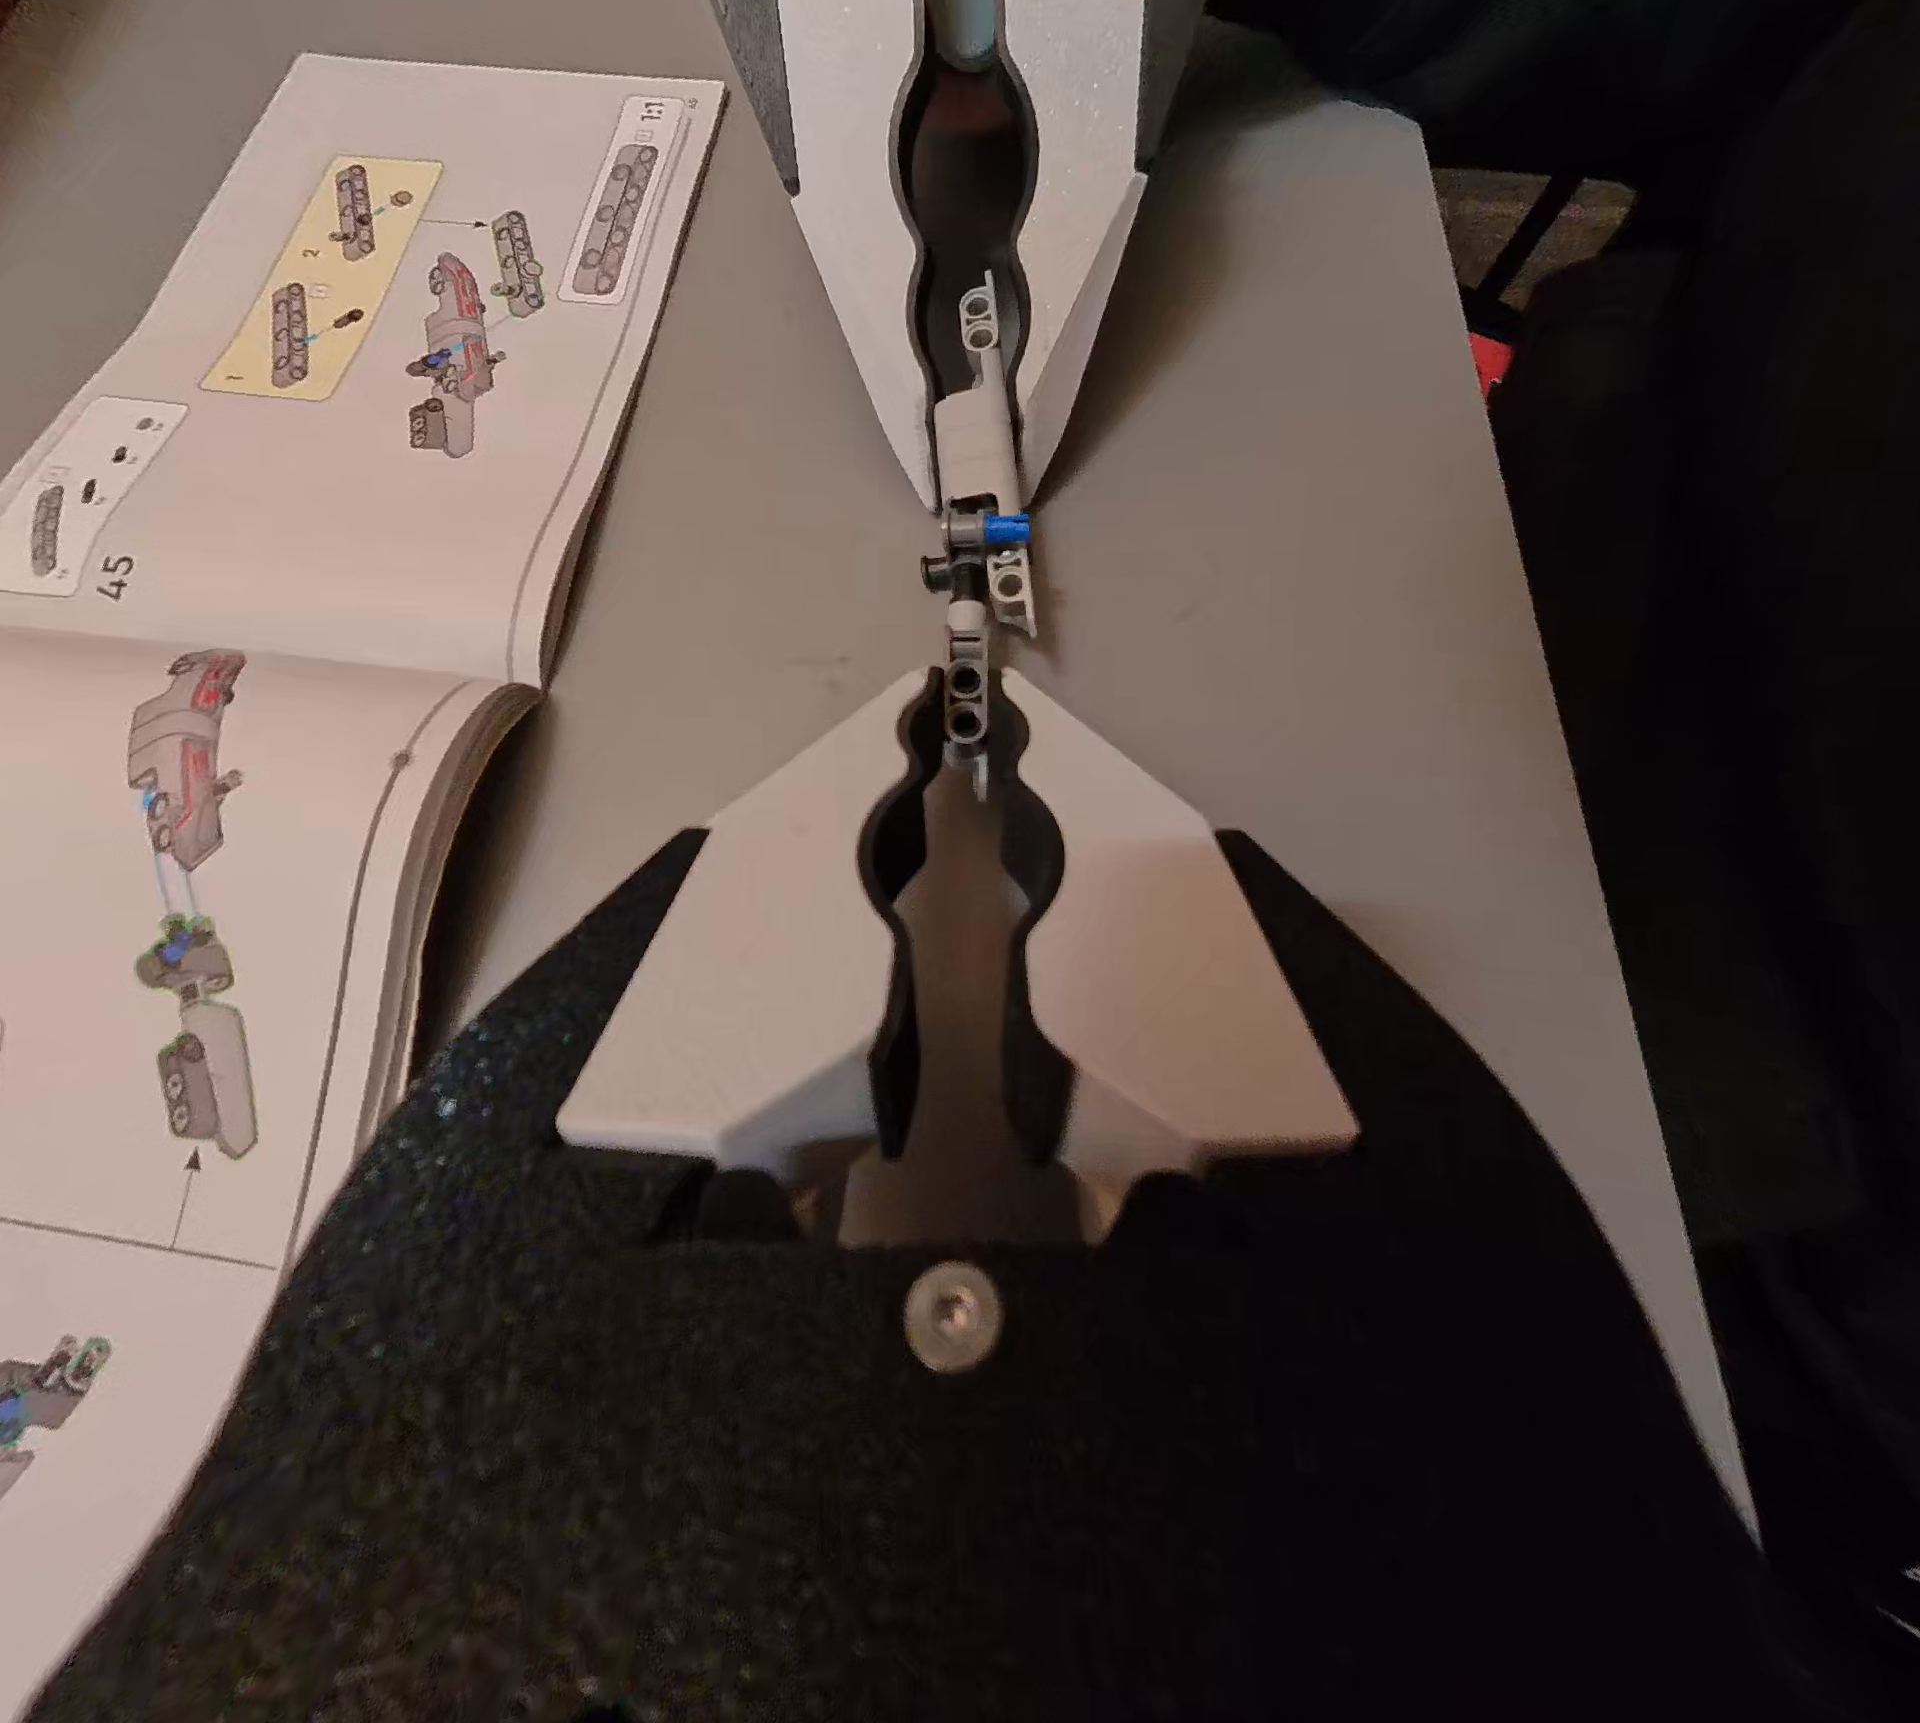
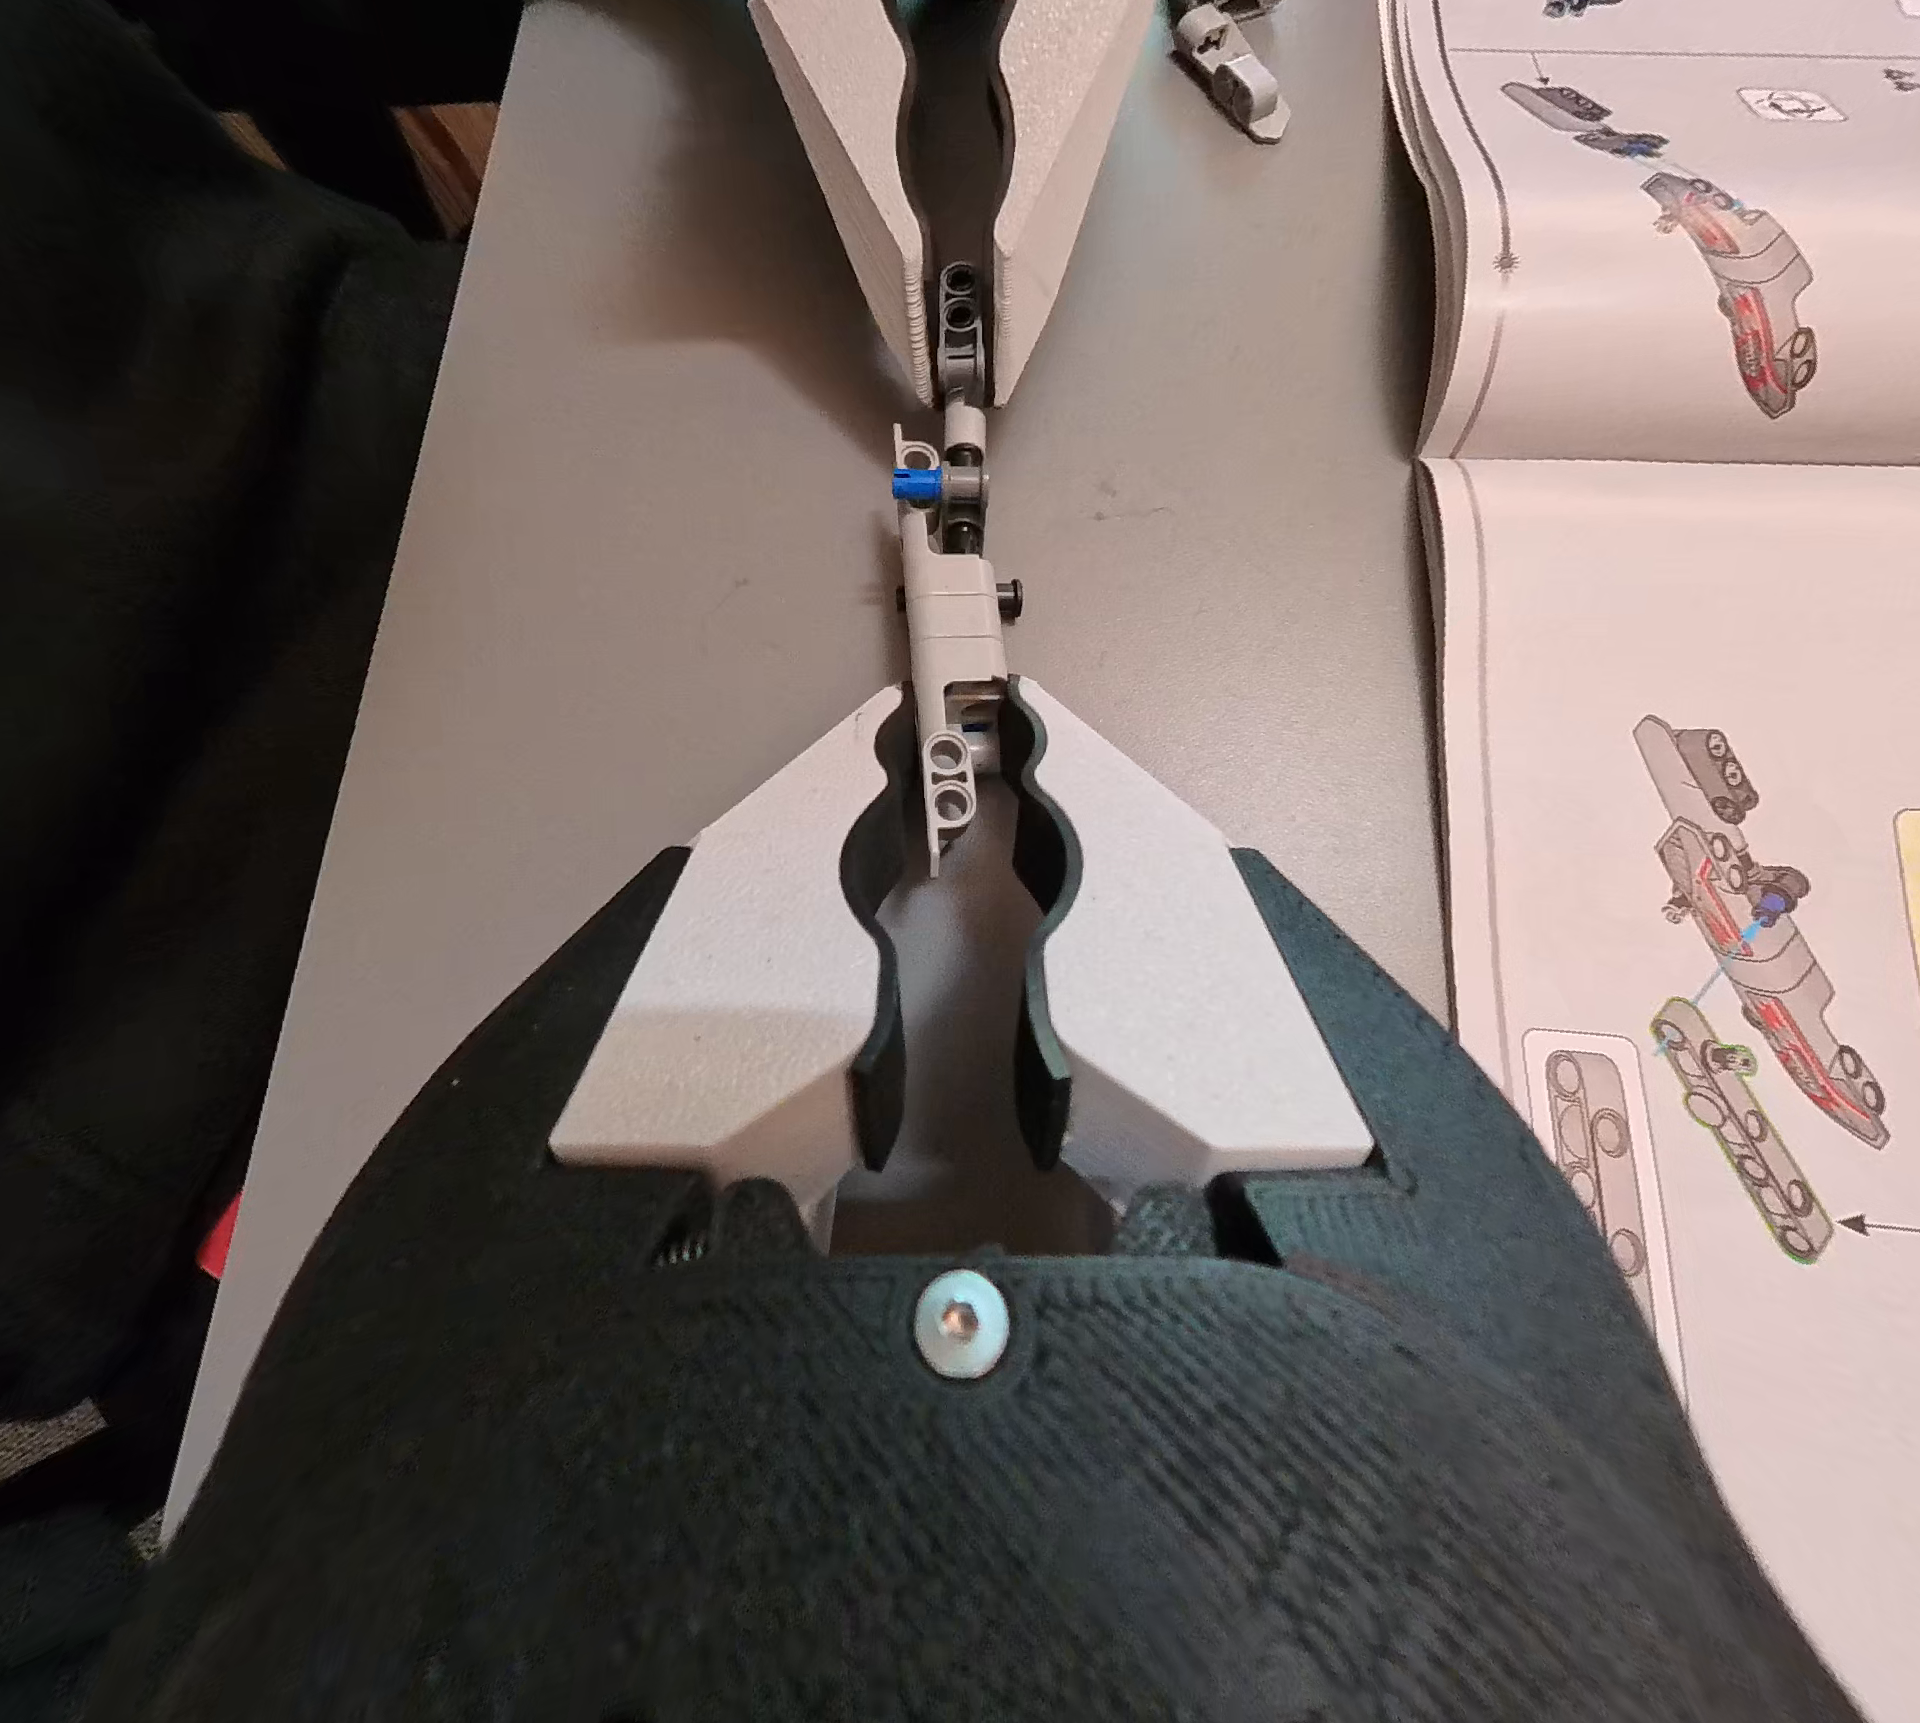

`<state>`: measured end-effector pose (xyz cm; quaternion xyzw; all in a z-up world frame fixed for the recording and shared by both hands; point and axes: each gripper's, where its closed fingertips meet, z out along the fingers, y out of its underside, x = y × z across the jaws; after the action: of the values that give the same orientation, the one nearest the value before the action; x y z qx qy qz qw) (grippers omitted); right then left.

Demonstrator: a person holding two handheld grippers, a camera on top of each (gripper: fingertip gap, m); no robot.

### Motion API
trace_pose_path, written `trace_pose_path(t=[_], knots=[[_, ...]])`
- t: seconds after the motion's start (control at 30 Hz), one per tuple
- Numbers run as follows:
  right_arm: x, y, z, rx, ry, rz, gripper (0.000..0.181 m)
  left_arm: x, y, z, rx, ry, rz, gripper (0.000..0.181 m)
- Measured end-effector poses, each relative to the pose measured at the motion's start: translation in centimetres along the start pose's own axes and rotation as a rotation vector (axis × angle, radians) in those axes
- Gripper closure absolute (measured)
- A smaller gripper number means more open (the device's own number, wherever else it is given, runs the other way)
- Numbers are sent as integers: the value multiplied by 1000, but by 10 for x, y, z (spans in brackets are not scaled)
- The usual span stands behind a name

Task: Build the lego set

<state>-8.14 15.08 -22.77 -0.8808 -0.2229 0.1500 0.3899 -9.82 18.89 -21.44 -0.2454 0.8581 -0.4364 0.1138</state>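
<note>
Two opposed wrist views of a mid-air join over the grey table (image 1: 1247, 738). My left hand-held gripper (image 1: 966, 717) is closed on the dark grey beam (image 1: 966, 702), clamping it at the very tips. My right hand-held gripper (image 2: 971, 717) faces it nose to nose and is clamped on the light grey panel assembly (image 2: 951, 634), part of which runs back between its fingers. The two parts meet in the gap between the grippers, held clear above the table near its edge. At the junction sit a blue pin (image 2: 914, 484) projecting sideways and a black pin (image 2: 1008, 595) on the assembly's flank.

I judge the step in hand to be seating the beam onto the assembly along a short axle or pin; whether it is fully home I cannot tell. To do it well I would keep both grippers on one straight line, press along that line only, and avoid any twist, since the left grip is shallow and the beam could pivot or slip out. I would not loosen either grip until the joint looks closed.

The open instruction booklet (image 1: 312, 426) lies beside the work; spare grey pieces (image 2: 1231, 0) rest near it.
</note>
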Motion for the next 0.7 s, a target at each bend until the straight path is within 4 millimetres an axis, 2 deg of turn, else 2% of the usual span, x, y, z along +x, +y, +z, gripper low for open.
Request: trace_pose_path(t=[0.37, 0.7], knots=[[0, 0, 0, 2, -24, 28, 168, -1, 0, 0, 2, -11, -47, 176], [0, 0, 0, 2, -26, 28, 168, 0, -2, 5, -2, -12, 19, 176]])
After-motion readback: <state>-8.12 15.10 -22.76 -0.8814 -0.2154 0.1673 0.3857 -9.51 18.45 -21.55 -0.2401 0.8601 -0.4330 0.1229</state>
